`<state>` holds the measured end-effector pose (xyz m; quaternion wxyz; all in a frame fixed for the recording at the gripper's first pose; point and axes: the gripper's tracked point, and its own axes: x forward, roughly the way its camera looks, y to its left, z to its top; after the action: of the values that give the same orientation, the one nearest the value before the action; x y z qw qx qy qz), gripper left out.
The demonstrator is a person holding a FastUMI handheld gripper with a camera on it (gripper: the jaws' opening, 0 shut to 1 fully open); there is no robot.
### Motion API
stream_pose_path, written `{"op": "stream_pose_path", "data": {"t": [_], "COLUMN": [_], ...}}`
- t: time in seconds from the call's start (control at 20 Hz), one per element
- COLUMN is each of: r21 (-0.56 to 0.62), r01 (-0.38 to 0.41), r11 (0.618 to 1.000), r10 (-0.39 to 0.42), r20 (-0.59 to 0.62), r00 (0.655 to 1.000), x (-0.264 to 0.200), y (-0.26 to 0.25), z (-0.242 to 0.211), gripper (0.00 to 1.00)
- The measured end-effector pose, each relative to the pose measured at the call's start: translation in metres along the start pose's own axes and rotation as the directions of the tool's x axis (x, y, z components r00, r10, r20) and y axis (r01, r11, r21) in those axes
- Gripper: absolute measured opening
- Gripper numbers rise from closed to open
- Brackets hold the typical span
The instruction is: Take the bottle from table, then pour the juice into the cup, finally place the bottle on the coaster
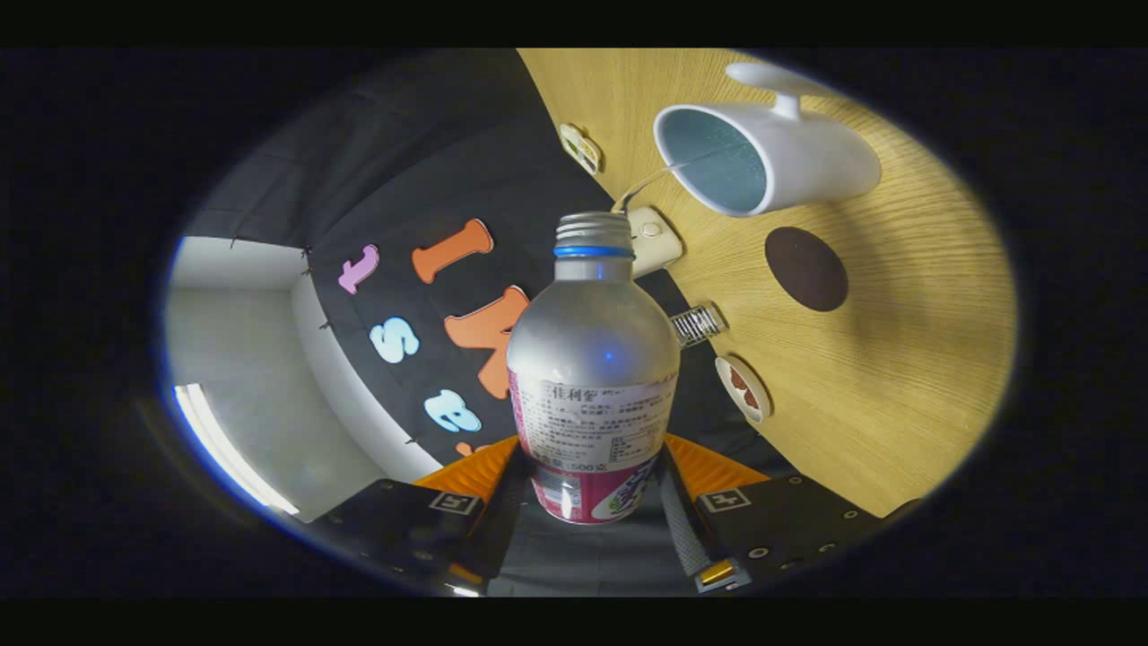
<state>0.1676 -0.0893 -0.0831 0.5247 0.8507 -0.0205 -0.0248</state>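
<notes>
Now we see the bottle [592, 359] held between the two fingers of the tongs [594, 489], which pinch it low on its body from either side, so it sits right in the gap with its base nearest the camera. Its long axis runs straight ahead along the fingers, the threaded neck with a blue ring pointing away from us, and the whole view is rolled so that the bench [861, 377] stands up on the far side of the bottle like a wall. A thin pale stream leaves the region of the neck and arcs into the cup [762, 152], a white mug lying mouth-toward-us in this tilted view, its inside bluish. Beyond the neck and below the cup lies the dark round coaster [805, 268], bare and well apart from the bottle. The bottle's body is silvery above, with a white printed label and a pink band near the base (the small print is too fine for us to make out).
</notes>
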Motion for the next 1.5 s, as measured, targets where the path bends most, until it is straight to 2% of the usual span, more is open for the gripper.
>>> {"op": "stream_pose_path", "data": {"t": [0.75, 1.5], "r21": [0.081, 0.211], "r01": [-0.025, -0.068], "r11": [0.996, 0.975], "r10": [0.023, 0.059], "r20": [0.024, 0.05], "r00": [0.999, 0.997], "x": [0.005, 0.0], "y": [0.012, 0.024], "z": [0.007, 0.012], "gripper": [0.74, 0.74]}}
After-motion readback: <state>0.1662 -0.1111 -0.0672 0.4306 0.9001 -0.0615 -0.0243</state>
